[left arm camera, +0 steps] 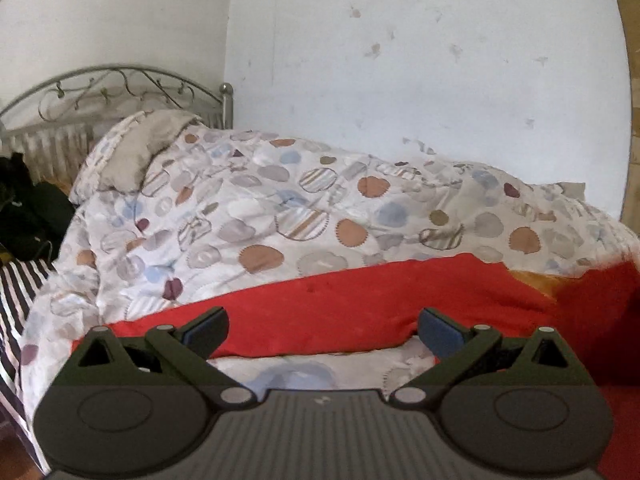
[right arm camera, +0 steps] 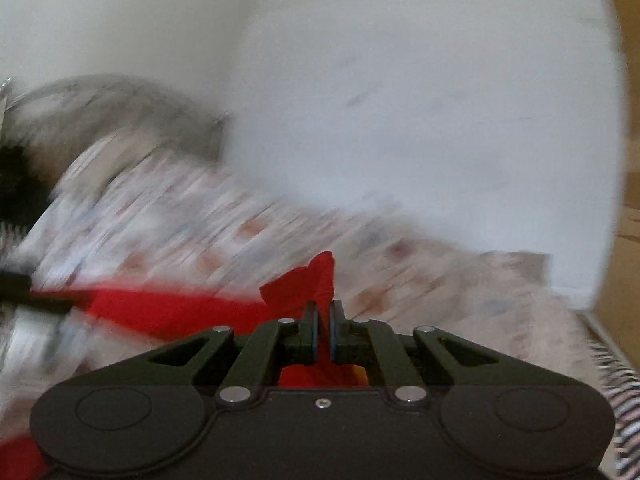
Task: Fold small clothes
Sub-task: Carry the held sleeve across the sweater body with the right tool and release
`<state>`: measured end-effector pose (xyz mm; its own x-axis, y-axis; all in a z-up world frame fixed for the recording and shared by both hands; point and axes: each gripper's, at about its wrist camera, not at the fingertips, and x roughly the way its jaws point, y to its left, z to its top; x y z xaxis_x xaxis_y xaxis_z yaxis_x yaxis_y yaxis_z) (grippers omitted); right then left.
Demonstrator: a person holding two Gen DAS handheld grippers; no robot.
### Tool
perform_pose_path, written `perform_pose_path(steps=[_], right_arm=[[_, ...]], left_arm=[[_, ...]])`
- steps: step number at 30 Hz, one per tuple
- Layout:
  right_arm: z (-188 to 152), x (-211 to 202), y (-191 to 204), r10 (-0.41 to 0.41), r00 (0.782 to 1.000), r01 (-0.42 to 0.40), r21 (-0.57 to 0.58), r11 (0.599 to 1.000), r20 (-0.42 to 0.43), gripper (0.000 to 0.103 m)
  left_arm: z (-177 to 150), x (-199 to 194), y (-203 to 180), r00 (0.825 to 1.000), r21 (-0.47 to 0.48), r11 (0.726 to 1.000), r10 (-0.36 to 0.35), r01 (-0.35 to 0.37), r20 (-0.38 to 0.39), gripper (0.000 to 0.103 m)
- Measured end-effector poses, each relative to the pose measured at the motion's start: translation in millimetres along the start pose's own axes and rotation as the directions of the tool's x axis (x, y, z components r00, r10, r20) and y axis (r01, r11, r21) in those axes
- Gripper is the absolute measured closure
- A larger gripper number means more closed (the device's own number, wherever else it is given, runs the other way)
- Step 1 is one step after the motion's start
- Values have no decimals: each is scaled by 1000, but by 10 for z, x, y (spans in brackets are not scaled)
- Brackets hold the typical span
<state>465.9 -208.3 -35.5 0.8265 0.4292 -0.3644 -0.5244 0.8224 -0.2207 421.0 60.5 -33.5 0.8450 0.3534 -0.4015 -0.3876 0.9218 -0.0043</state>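
I have the right gripper [right arm camera: 324, 320] clenched on a bunched corner of the red garment [left arm camera: 340, 312]; the cloth pokes up past the pads and also shows beneath the jaws, so the pinch looks deep enough; the right wrist view is smeared with motion blur, so I cannot read the far edge of the fabric there. The left gripper [left arm camera: 322, 330] is released, its jaws spread wide with nothing between them; it hovers just over the near edge of the garment, which lies stretched across the patterned duvet [left arm camera: 248, 208] on the bed, below the metal headboard [left arm camera: 120, 88].

My judgement is that I am mid-fold, carrying one corner across while the rest lies flat. The risks I see: with the left side unpinned, the whole garment may drag along behind the right hand instead of folding; the soft, lumpy duvet gives no firm surface, so the crease may land crooked; a fast swing could tug the corner out of the pads; and the bunched grip may leave a twisted corner once I let go.
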Motion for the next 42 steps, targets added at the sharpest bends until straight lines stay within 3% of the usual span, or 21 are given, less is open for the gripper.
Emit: perform_pose_path(steps=[3, 7, 19, 21, 25, 27, 31, 33, 35, 39, 41, 42], right_arm=[[-190, -5, 365, 68, 994, -76, -100, 992, -83, 99], [-327, -106, 580, 77, 987, -101, -176, 979, -141, 98], [-695, -277, 961, 97, 982, -163, -472, 867, -160, 95], [-728, -325, 981, 114, 979, -183, -484, 856, -169, 88], [-722, -478, 853, 104, 983, -165, -485, 859, -150, 75], [-688, -526, 666, 56, 987, -120, -458, 881, -151, 53], [-662, -551, 192, -91, 982, 23, -377, 926, -164, 45], [-679, -503, -105, -189, 966, 125, -319, 939, -176, 31], [-726, -396, -407, -290, 936, 228, -284, 931, -200, 27], [-880, -36, -1034, -461, 838, 402, -240, 883, -293, 27], [-957, 130, -1281, -493, 806, 445, -212, 870, -328, 31], [-996, 218, -1375, -494, 803, 450, -205, 869, -332, 33]], left_arm=[[-23, 32, -32, 1000, 23, 1000, -15, 15, -5, 0], [-74, 35, -141, 999, 21, 999, -46, 47, -17, 0], [-220, 59, -332, 975, -46, 979, -201, 198, -90, 0], [-270, 108, -404, 966, -26, 974, -227, 225, -126, 0], [-394, 140, -557, 931, 32, 944, -319, 330, -180, 0], [-476, 131, -625, 923, 55, 935, -335, 350, -190, 0], [-696, 170, -772, 924, 129, 933, -301, 337, -234, 0], [-822, 165, -801, 931, 148, 934, -292, 327, -218, 0], [-911, 151, -783, 935, 131, 936, -302, 328, -186, 0], [-914, 151, -770, 933, 122, 935, -309, 333, -185, 0], [-911, 167, -743, 929, 109, 934, -317, 341, -189, 0], [-906, 180, -734, 927, 101, 933, -322, 345, -192, 0]])
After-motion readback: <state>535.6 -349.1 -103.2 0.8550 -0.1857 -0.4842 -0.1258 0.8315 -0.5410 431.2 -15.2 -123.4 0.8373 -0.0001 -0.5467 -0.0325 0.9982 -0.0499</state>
